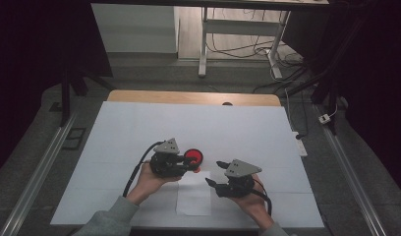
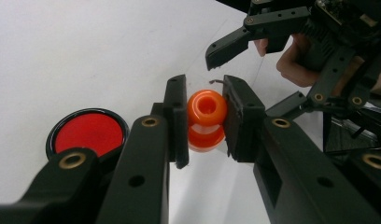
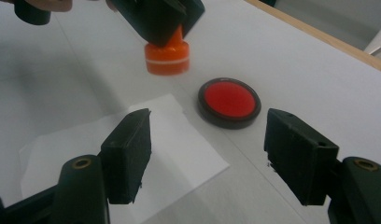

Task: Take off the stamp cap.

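Observation:
My left gripper (image 1: pixel 191 167) is shut on a small orange stamp-like piece (image 2: pixel 207 108), its pads pressing on both sides of the rounded top. In the right gripper view the orange piece (image 3: pixel 166 57) hangs just above the table, beneath the left gripper (image 3: pixel 158 18). A round red pad with a black rim (image 1: pixel 193 157) lies flat beside it on the white table cover. A small white paper sheet (image 1: pixel 193 199) lies in front, towards the person. My right gripper (image 1: pixel 213 173) stands open to the right, nothing between its jaws, which point at the red pad (image 3: pixel 229 101).
The white cover (image 1: pixel 139 128) spreads over most of the table, and a wooden edge (image 1: pixel 188 97) shows at the far side. Beyond it stand a metal table frame and cables on the floor. Both forearms enter from the near edge.

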{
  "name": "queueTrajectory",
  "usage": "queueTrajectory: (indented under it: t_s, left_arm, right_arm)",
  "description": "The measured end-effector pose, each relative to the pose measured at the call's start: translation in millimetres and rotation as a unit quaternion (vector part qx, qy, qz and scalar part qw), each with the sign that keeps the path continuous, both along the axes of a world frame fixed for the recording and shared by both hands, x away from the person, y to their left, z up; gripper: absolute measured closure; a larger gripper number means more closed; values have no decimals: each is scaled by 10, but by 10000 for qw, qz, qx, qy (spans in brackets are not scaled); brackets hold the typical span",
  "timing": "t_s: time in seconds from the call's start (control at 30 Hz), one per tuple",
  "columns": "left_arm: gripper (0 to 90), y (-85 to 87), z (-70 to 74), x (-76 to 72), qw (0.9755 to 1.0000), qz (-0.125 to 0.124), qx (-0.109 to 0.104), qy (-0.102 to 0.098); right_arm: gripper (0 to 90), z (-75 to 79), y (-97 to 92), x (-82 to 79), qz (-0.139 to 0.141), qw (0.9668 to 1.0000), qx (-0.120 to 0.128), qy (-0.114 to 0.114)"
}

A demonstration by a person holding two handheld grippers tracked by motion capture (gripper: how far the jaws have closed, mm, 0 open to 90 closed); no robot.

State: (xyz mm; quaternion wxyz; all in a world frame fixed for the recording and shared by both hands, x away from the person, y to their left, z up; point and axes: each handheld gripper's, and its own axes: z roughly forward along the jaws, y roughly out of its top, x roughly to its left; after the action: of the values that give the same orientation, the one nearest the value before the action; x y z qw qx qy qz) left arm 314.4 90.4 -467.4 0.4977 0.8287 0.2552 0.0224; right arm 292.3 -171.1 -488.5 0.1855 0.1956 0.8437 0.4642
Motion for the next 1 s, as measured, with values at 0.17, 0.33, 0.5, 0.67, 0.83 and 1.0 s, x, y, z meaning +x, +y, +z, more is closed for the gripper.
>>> queueTrajectory:
  t_s: [0.17,0.33,0.5,0.67,0.83,1.0]
  left_arm:
    - [725,-3,-3,0,10000,-6,23,-1]
    - [725,-8,-7,0,10000,-8,25,3]
    - [725,-8,-10,2,10000,-4,30,2]
    - [725,-14,-23,13,10000,-1,27,26]
    - [725,-20,-38,19,10000,-16,56,35]
    - [725,-11,-41,22,10000,8,44,38]
  right_arm:
    - [313,4,90,20,74,10000,17,-8]
    - [313,1,124,11,78,10000,0,-2]
    - [312,-11,166,4,148,9999,24,5]
    - [313,-14,204,-1,182,9998,6,12]
    - [313,-27,243,2,192,9998,14,44]
    - [316,-29,292,-1,215,9998,12,38]
